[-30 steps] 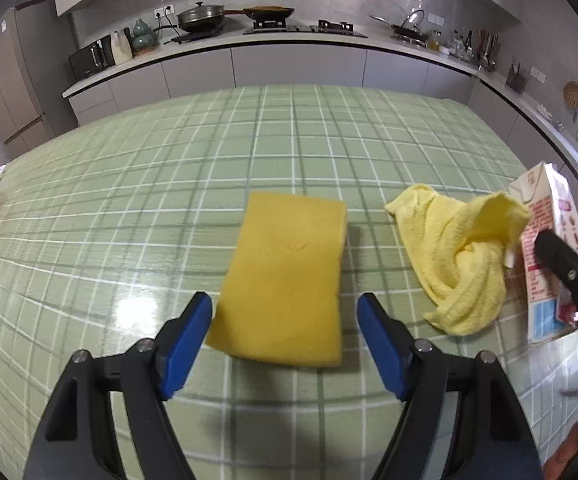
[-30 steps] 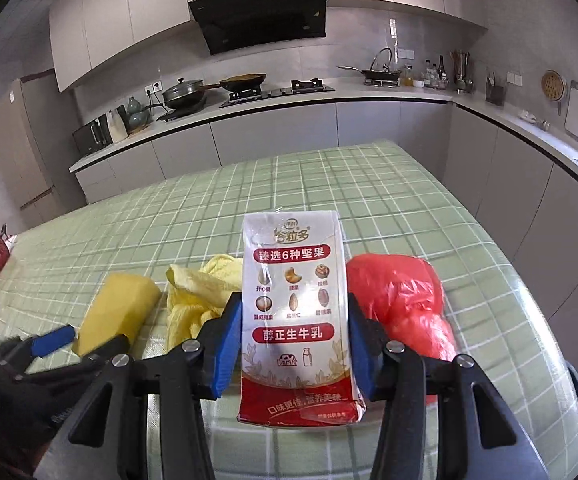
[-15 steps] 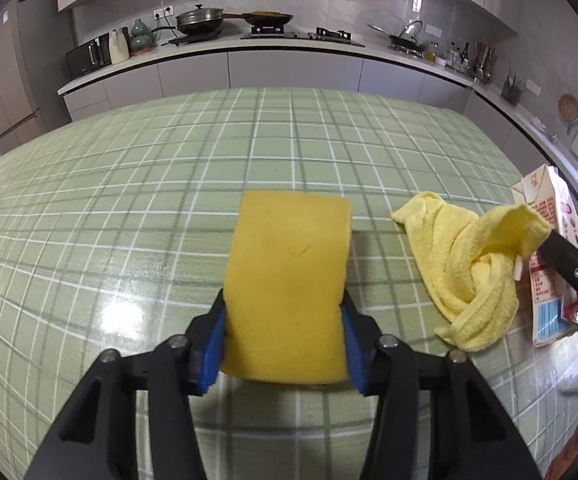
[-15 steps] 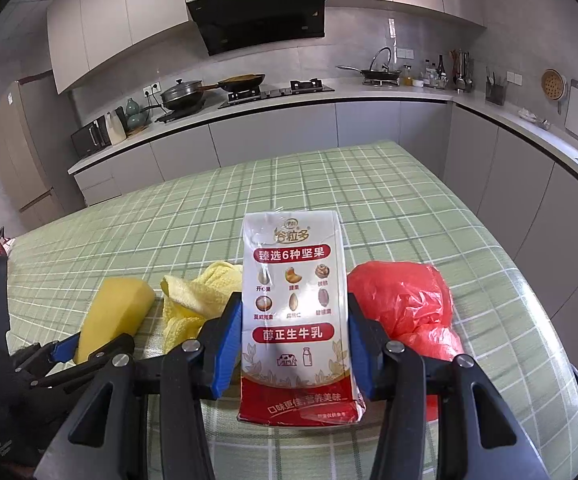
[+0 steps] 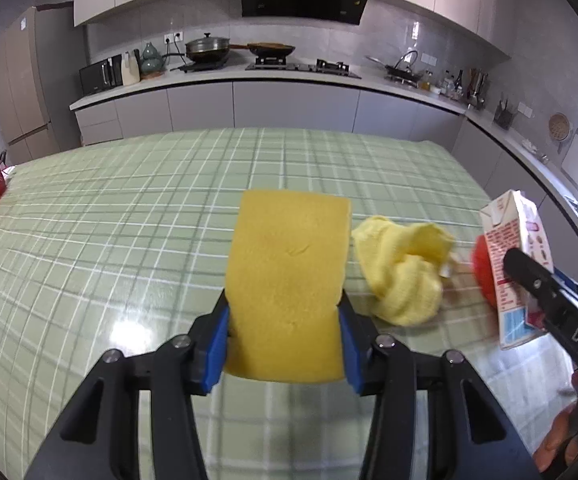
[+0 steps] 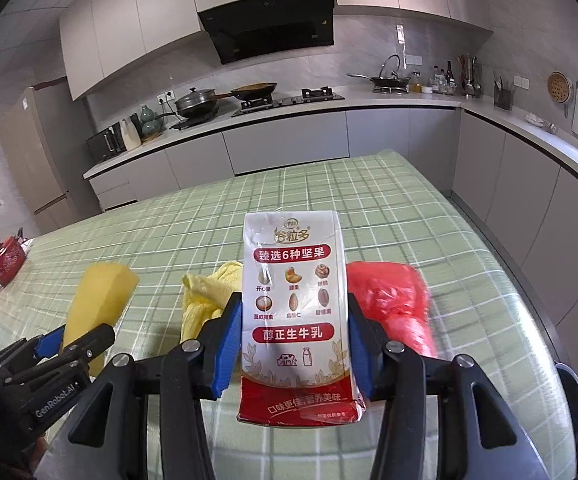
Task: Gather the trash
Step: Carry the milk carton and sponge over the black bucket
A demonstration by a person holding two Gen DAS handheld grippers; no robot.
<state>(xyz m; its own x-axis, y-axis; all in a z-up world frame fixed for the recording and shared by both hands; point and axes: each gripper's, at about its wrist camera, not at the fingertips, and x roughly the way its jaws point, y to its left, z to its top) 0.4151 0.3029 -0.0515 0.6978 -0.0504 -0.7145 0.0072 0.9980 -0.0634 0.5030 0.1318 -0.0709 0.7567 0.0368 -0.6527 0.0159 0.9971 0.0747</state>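
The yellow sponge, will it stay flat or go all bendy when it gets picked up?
Probably a bit bendy. The yellow sponge is shut between the jaws of the left gripper, and its near edges look pinched inward, so it seems soft. It likely weighs little for its size. Its far end sticks out unsupported past the jaws, so it may sag or wobble slightly.

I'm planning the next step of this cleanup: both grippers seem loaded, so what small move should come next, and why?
Probably lift both grippers straight up off the table. The left gripper has its jaws shut on the sponge, and the right gripper has its jaws shut on the milk carton. No bin shows in either view, so rising first avoids dragging the yellow cloth or red bag.
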